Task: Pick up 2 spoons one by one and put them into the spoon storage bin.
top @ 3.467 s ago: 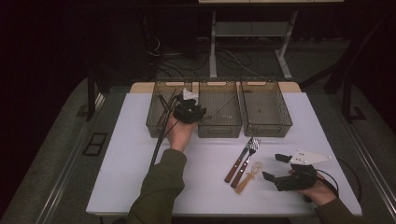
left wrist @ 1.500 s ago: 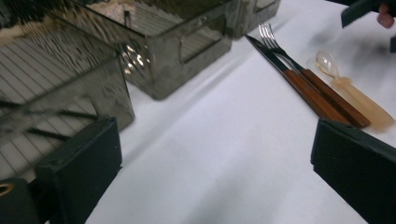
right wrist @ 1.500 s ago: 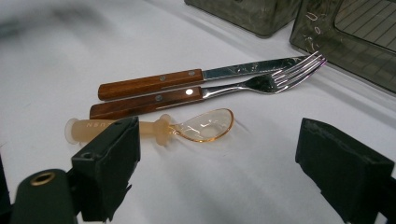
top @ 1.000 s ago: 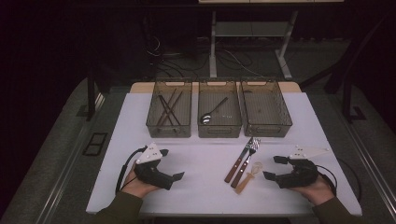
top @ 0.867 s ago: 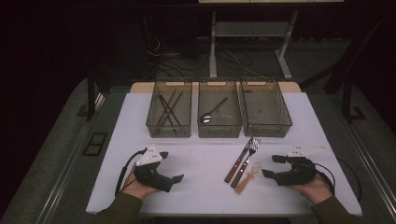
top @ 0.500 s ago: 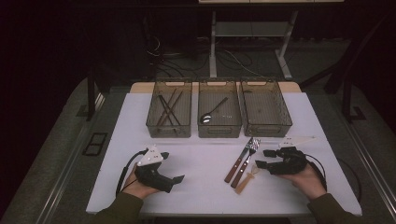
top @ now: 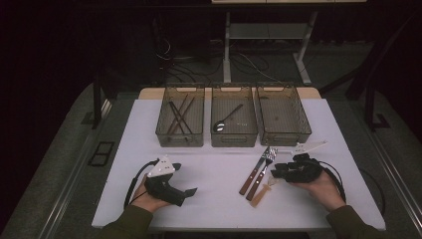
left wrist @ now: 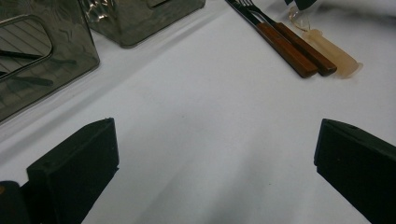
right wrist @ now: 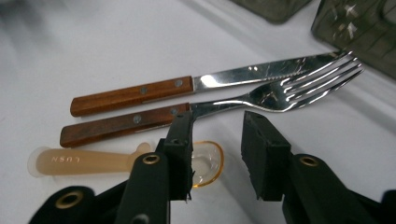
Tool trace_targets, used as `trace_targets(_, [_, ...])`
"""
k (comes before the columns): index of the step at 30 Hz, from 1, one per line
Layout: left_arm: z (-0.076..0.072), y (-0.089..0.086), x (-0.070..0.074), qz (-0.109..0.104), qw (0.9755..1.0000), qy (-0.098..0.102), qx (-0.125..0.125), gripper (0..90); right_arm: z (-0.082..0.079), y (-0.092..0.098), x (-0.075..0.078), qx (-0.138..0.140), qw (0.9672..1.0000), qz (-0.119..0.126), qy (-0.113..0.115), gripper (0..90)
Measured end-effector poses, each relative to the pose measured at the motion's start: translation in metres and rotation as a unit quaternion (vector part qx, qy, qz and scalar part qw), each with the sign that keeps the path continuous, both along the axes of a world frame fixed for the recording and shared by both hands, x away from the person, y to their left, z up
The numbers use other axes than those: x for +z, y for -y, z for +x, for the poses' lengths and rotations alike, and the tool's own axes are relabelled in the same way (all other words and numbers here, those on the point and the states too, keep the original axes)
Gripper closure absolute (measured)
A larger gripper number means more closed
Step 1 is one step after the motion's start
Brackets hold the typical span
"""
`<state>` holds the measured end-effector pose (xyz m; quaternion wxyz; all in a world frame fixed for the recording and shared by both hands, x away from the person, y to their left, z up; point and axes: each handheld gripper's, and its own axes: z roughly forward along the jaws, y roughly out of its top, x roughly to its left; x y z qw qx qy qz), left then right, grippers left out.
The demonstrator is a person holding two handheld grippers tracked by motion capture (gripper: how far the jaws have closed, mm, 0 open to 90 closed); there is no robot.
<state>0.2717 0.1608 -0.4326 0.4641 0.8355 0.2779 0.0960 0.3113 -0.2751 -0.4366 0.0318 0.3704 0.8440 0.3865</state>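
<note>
Landmark: the fork [right wrist: 261,100], lying flat on the white tabletop [top: 219,174] in front of the 3 mesh bins [top: 234,117].

Right gripper [right wrist: 217,140] hovers low over the fork's neck, where the steel meets the wooden handle. Its fingers [right wrist: 180,140] stand part open, holding nothing.

The knife [right wrist: 187,86] touches the fork's far side; the translucent plastic spoon [right wrist: 116,161] sits just beside its near side.

Judged handling: fork is stiff, fairly light, with slick steel and grippier wood. It lies flat, so the fingers must pinch across the neck or handle, clear of both neighbours.

Left gripper [top: 171,186] rests well apart from the fork, fingers wide open and empty.

Change: 1.0 s ago the right gripper sat further from the fork, toward the tabletop's edge; it has closed in.
</note>
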Motion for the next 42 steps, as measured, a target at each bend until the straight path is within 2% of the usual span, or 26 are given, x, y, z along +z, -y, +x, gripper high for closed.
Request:
trace_targets(4, [0.0, 0.0, 0.0, 0.0, 1.0, -0.001, -0.001, 0.0, 0.001, -0.001, -0.004, 0.005, 0.9999, -0.003, -0.015, 69.4])
trace_targets(13, [0.0, 0.0, 0.0, 0.0, 1.0, -0.001, -0.004, 0.0, 0.002, -0.001, -0.009, 0.019, 0.9992, -0.013, -0.034, 77.0])
trace_targets(27, [0.0, 0.002, -0.001, 0.004, 0.9999, -0.005, -0.008, 0.0, 0.003, 0.011, -0.008, 0.023, 0.9983, 0.015, -0.052, 85.2])
trace_targets(42, [-0.001, 0.002, -0.001, 0.003, 0.9999, -0.006, -0.012, 0.0, 0.002, 0.019, 0.0, 0.018, 0.9979, 0.042, -0.046, 86.7])
